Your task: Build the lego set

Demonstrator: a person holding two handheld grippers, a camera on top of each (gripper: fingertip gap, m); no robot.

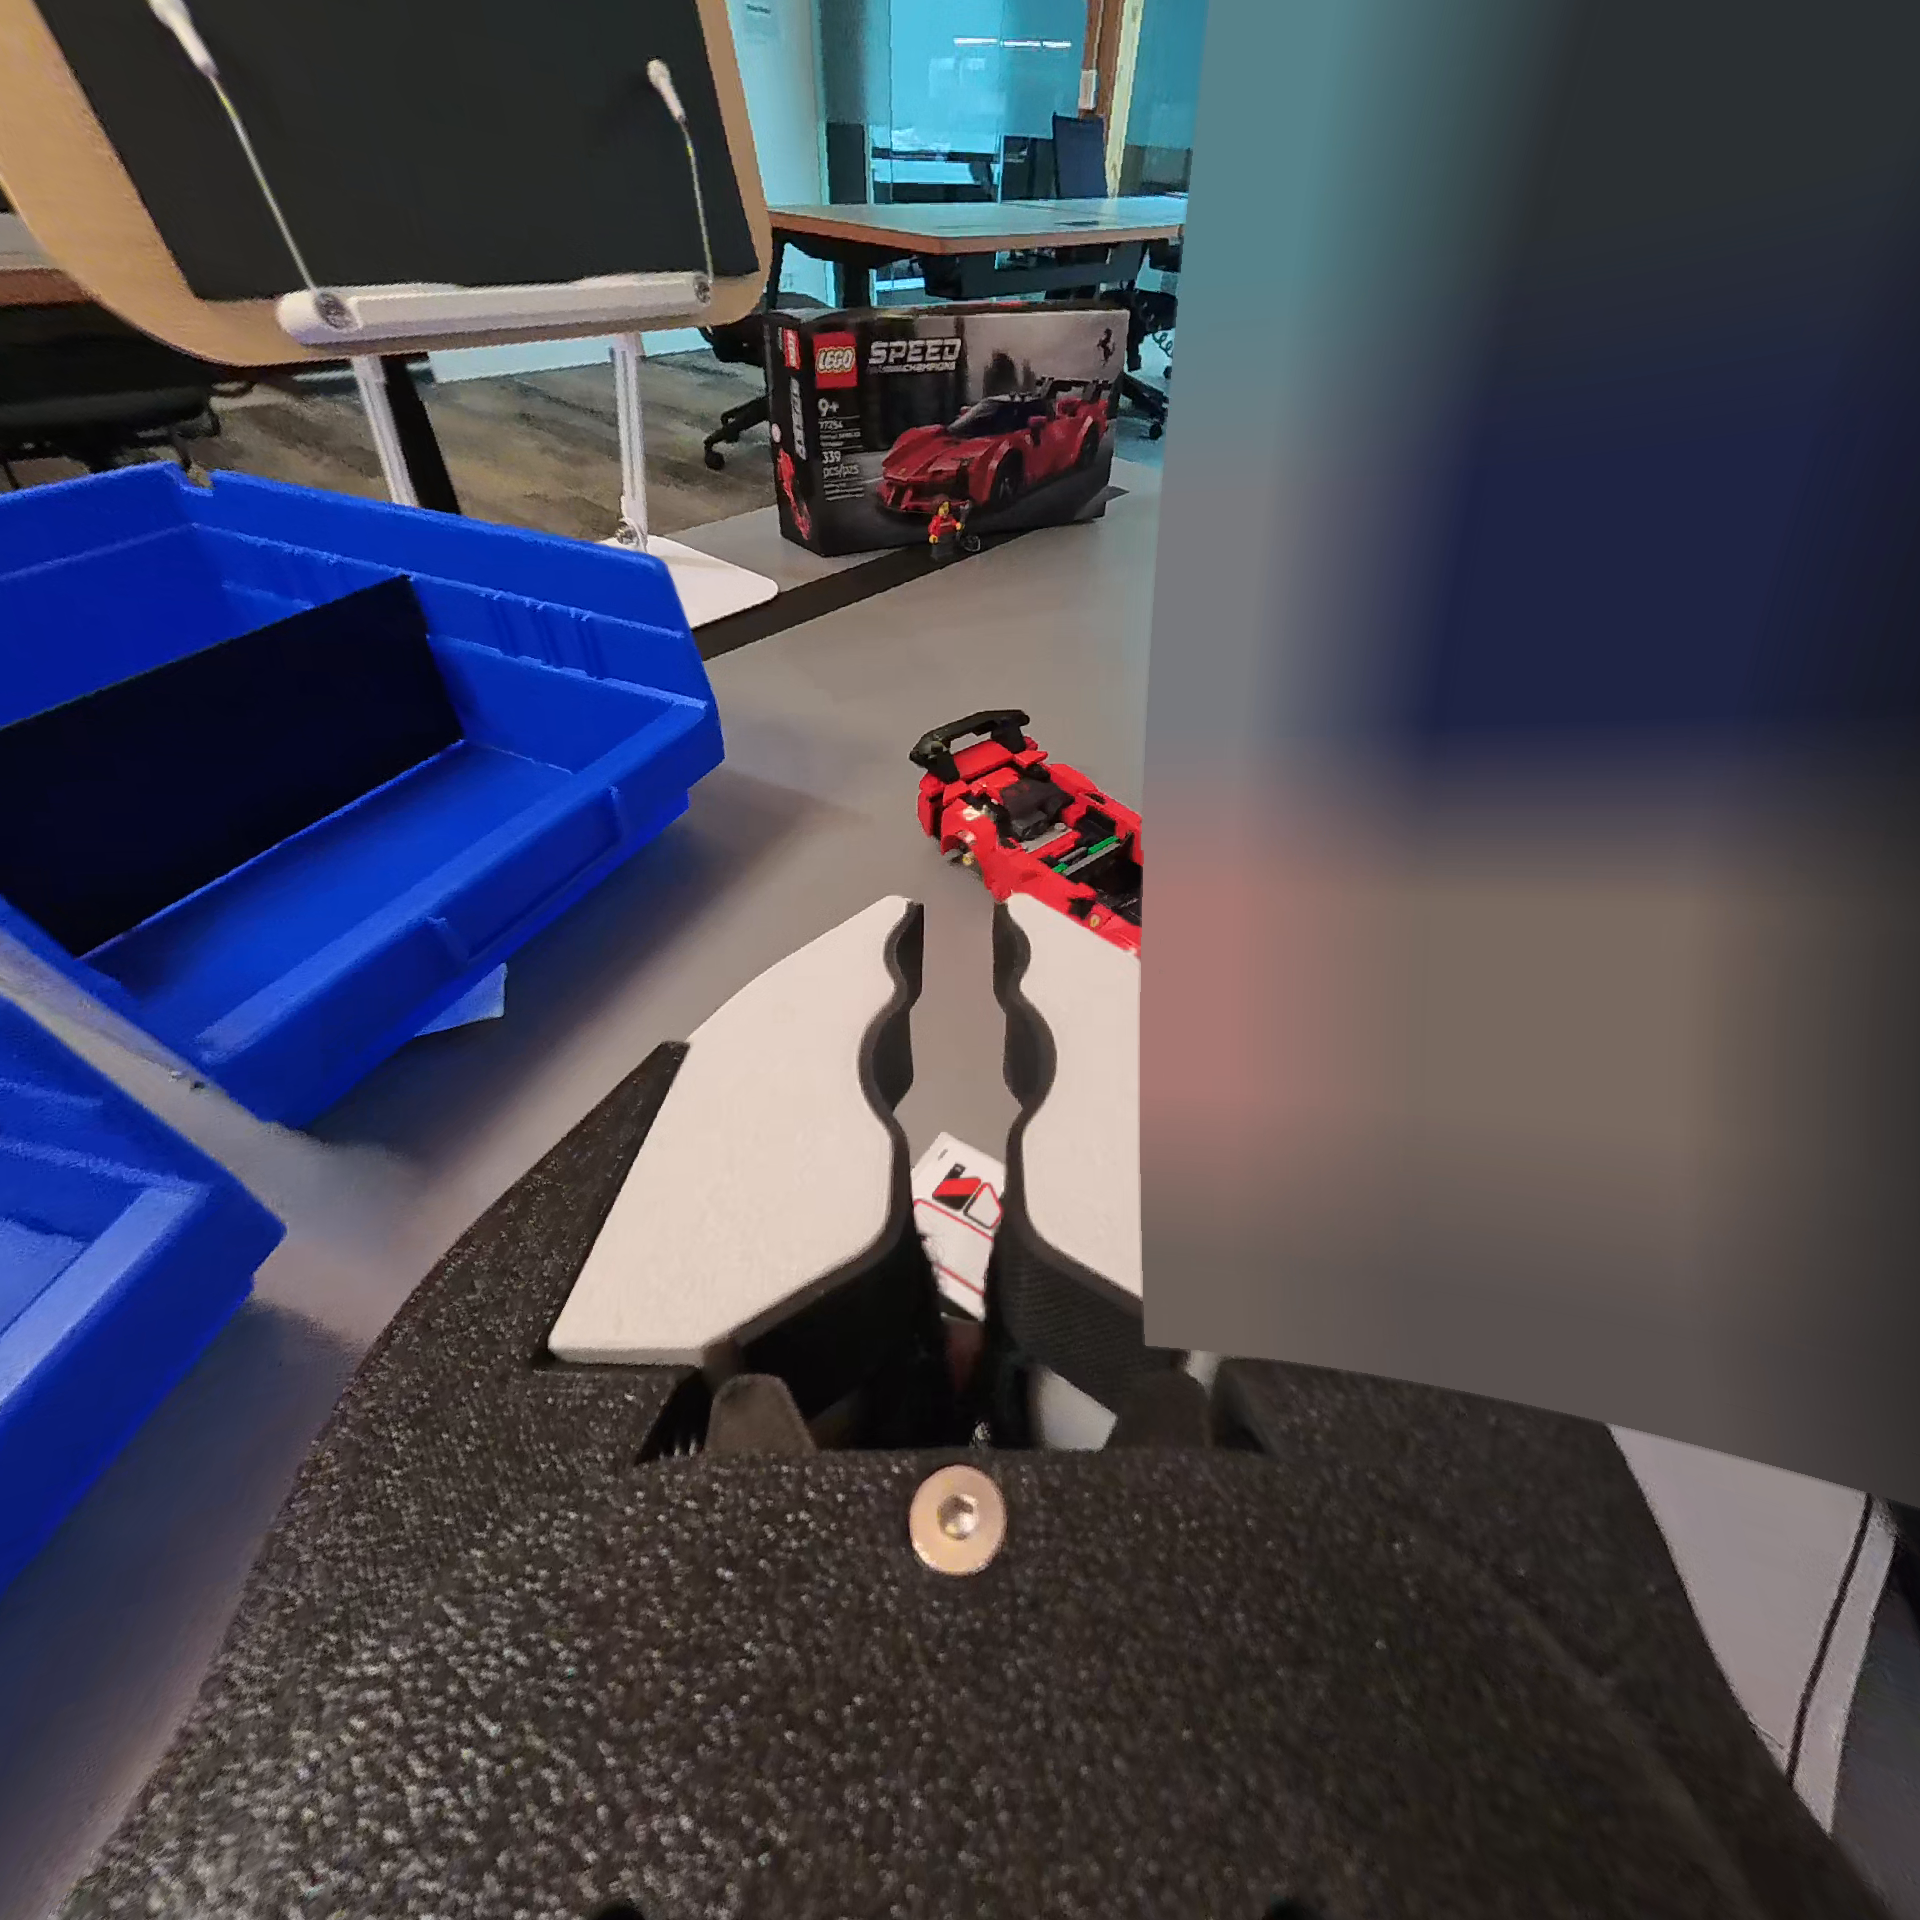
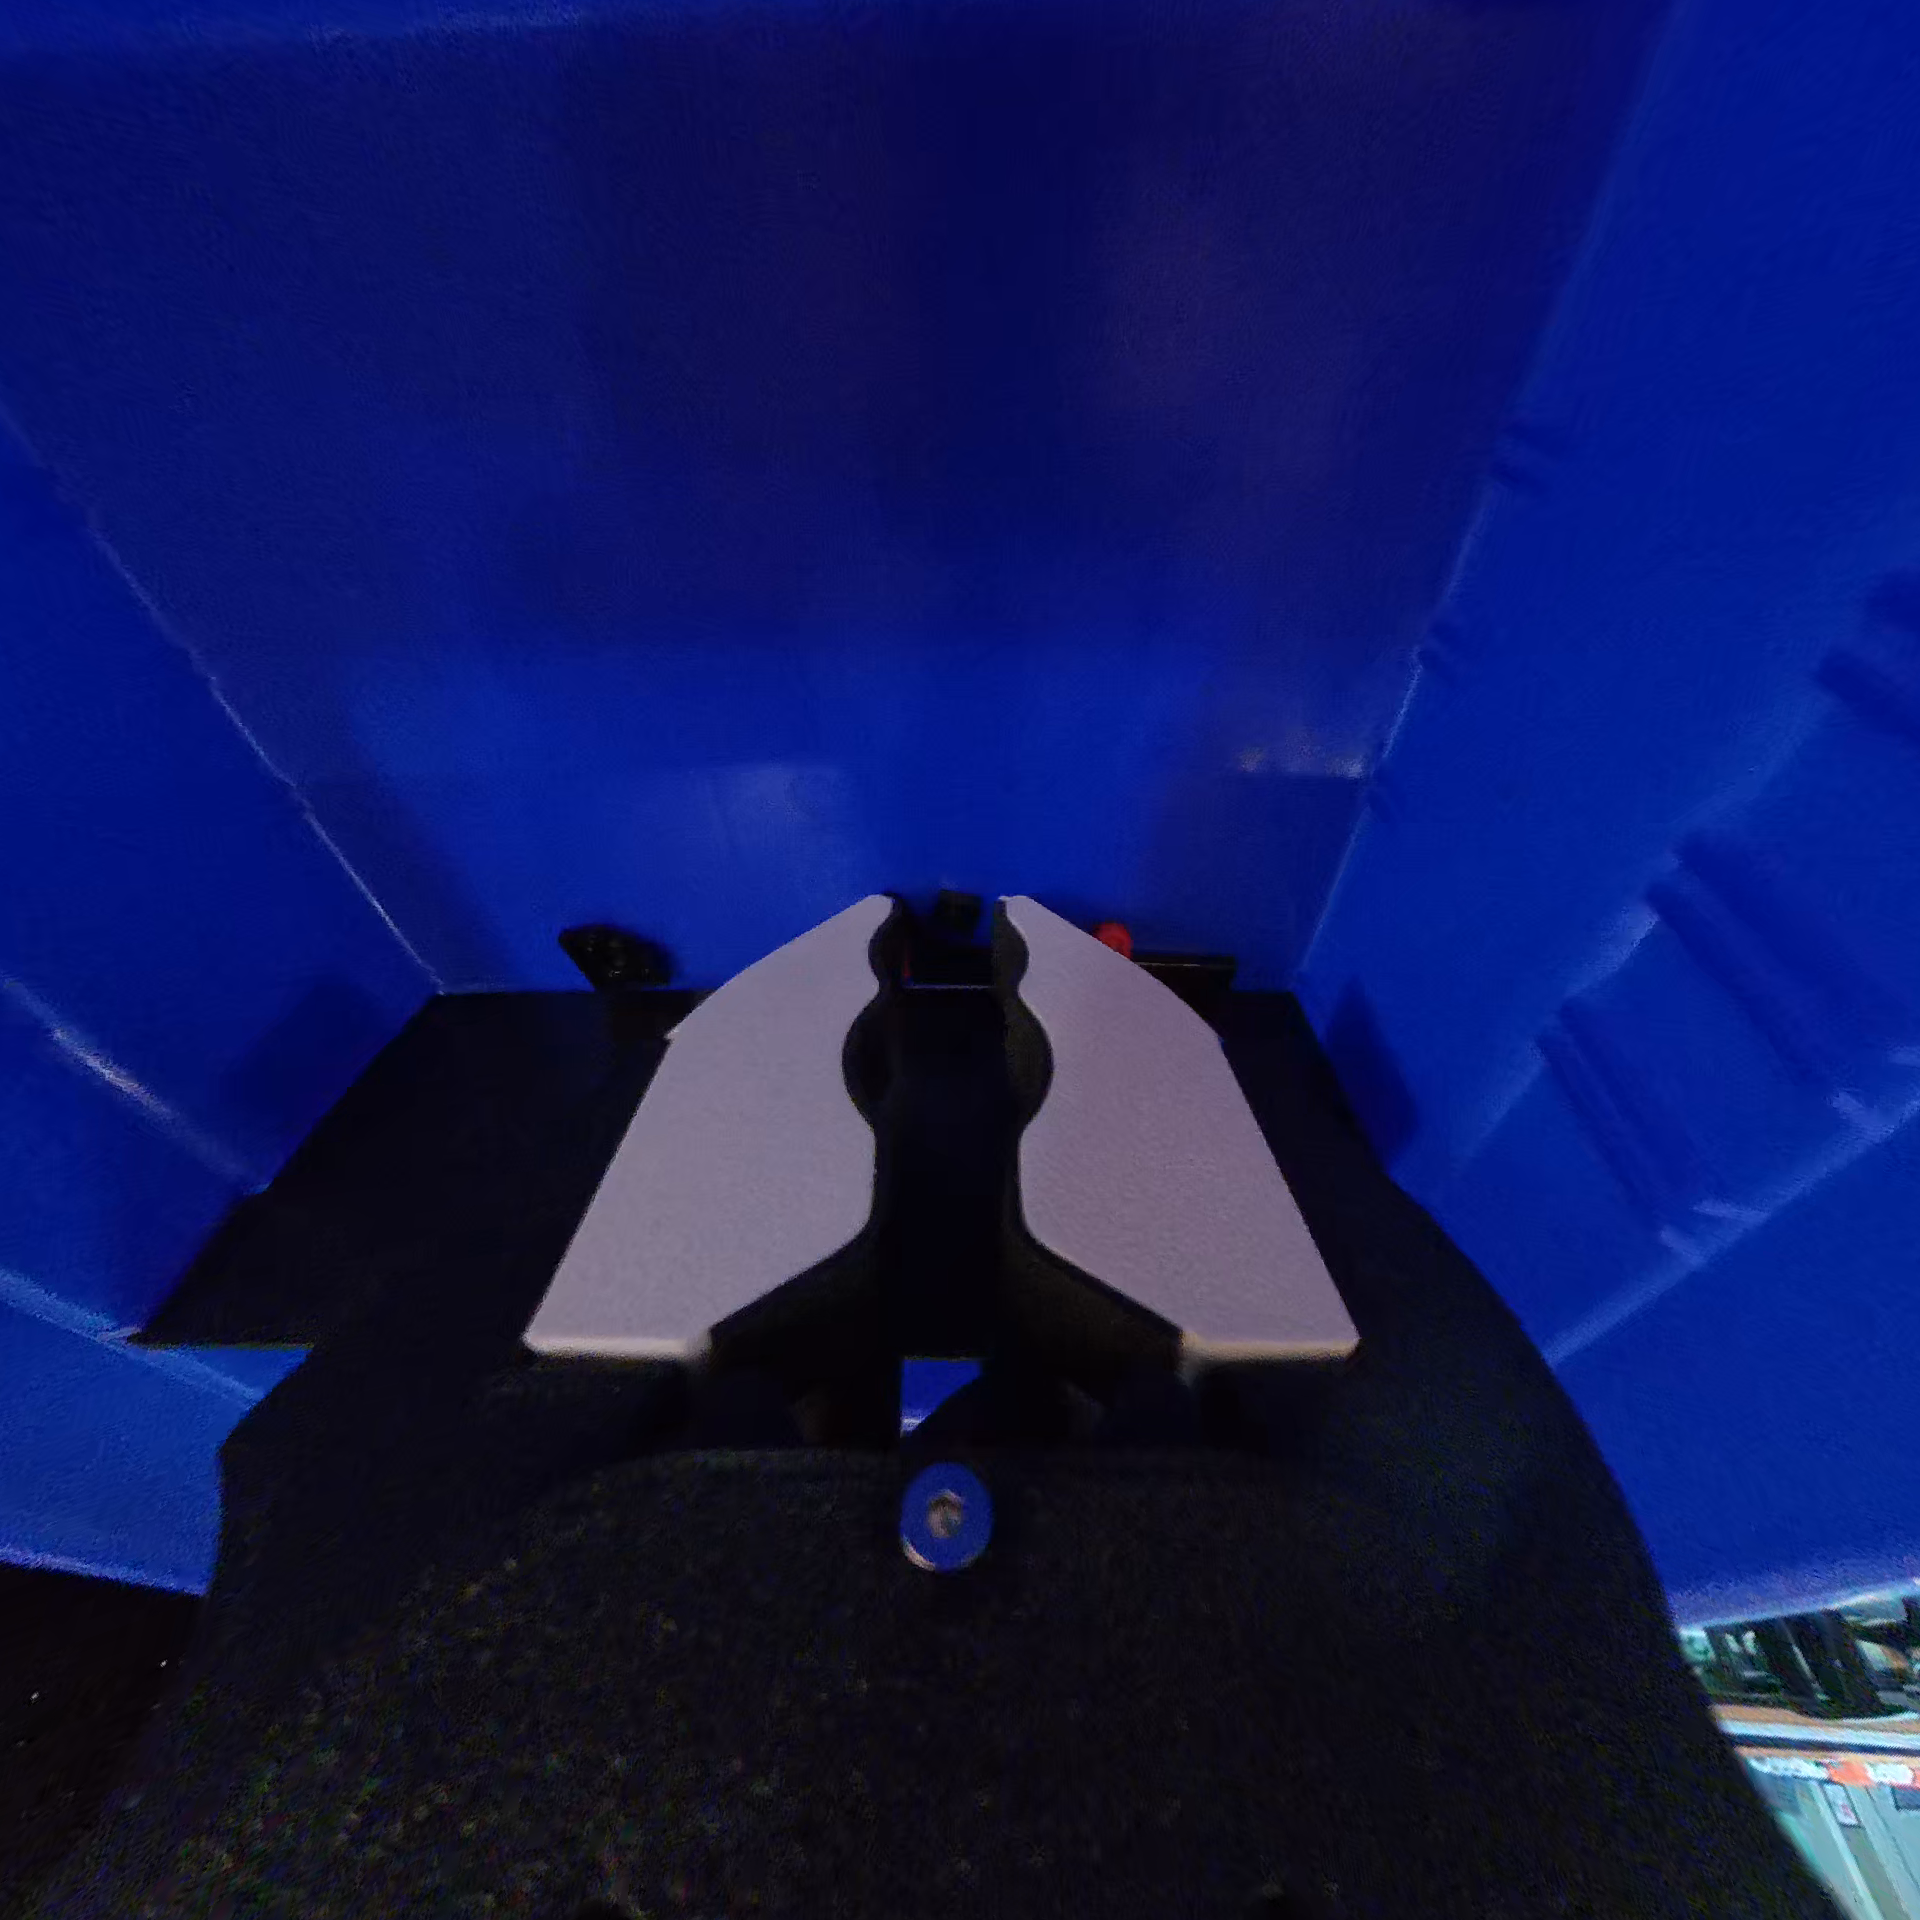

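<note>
My right claw (image 2: pixel 943 909) is deep in the blue bin (image 2: pixel 935 468), parted and empty, small black piece (image 2: pixel 958 906) dead ahead at the far wall, while my left claw (image 1: pixel 956 914) hovers slightly parted, red car (image 1: pixel 1029 821) just beyond it on the counter (image 1: pixel 831 707).

Two blue bins (image 1: pixel 436 831) sit on the surface in the left wrist view, along with one red toy car (image 1: pixel 1023 821), one set box (image 1: pixel 945 426) and one small figure (image 1: pixel 943 525). Inside the bin (image 2: pixel 935 468) in the right wrist view lie about three small pieces (image 2: pixel 613 954).
</note>
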